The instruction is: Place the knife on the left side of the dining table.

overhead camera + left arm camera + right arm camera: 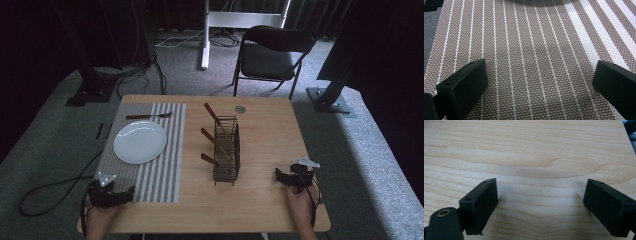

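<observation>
A white plate (140,141) lies on a striped grey placemat (165,170), with a wooden-handled fork (148,116) laid on the mat behind it. A black wire caddy (227,150) stands mid-table and holds three wooden-handled utensils (214,116). My left gripper (116,195) rests at the mat's near left corner, open, with nothing between its jaws but the woven mat (534,62). My right gripper (289,176) sits at the near right, open over bare wood (541,170).
The wooden table (270,135) has a small round grey disc (240,109) near its far edge. A black folding chair (272,55) stands beyond the table. Cables (50,190) trail on the carpet at the left.
</observation>
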`<state>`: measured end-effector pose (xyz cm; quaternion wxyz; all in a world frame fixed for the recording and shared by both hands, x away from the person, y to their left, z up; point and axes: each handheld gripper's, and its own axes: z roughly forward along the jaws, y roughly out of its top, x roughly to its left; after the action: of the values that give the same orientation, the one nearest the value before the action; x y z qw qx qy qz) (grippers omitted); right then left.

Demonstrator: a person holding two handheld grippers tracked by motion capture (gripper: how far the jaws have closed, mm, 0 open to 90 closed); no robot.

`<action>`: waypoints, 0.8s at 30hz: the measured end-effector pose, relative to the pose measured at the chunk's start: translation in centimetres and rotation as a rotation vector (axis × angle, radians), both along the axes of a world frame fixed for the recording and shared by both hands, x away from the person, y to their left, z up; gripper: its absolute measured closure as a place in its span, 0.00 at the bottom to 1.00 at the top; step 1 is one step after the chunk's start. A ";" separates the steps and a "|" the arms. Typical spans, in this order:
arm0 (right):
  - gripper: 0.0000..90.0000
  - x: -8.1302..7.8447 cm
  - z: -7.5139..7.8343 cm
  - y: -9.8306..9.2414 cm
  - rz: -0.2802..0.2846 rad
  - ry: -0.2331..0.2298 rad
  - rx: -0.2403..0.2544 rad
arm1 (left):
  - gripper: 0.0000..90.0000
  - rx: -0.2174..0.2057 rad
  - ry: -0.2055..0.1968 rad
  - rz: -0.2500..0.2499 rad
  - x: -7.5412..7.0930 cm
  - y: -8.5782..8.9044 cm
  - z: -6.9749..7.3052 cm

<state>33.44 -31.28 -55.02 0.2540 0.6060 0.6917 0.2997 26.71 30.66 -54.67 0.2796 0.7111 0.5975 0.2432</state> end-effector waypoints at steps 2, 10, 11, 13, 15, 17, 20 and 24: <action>0.13 0.0 0.0 0.0 -0.001 0.001 0.001 | 0.00 0.000 0.000 0.001 0.0 0.0 0.0; 0.13 0.0 0.0 0.0 0.000 0.000 0.000 | 0.00 -0.001 0.000 0.000 0.0 0.0 0.0; 0.13 0.0 0.0 0.0 0.000 0.000 0.000 | 0.00 0.000 0.001 -0.001 0.0 0.0 0.0; 0.13 0.0 0.0 0.0 0.000 0.000 -0.001 | 0.00 0.000 0.000 -0.003 0.0 0.0 0.0; 0.13 0.0 0.0 0.0 0.000 0.000 -0.001 | 0.00 0.001 0.000 -0.003 0.0 0.0 0.0; 0.13 0.0 0.0 0.0 0.000 0.000 0.000 | 0.00 0.001 -0.001 -0.003 0.0 0.0 0.0; 0.13 0.0 0.0 0.0 0.000 0.001 0.000 | 0.00 0.002 0.003 -0.003 0.0 0.0 0.0; 0.13 0.0 0.0 0.0 0.000 0.000 0.000 | 0.01 0.000 0.006 -0.012 0.0 0.1 0.1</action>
<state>33.44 -31.27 -55.02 0.2541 0.6061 0.6917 0.2995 26.73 30.80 -54.56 0.2794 0.7155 0.5940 0.2392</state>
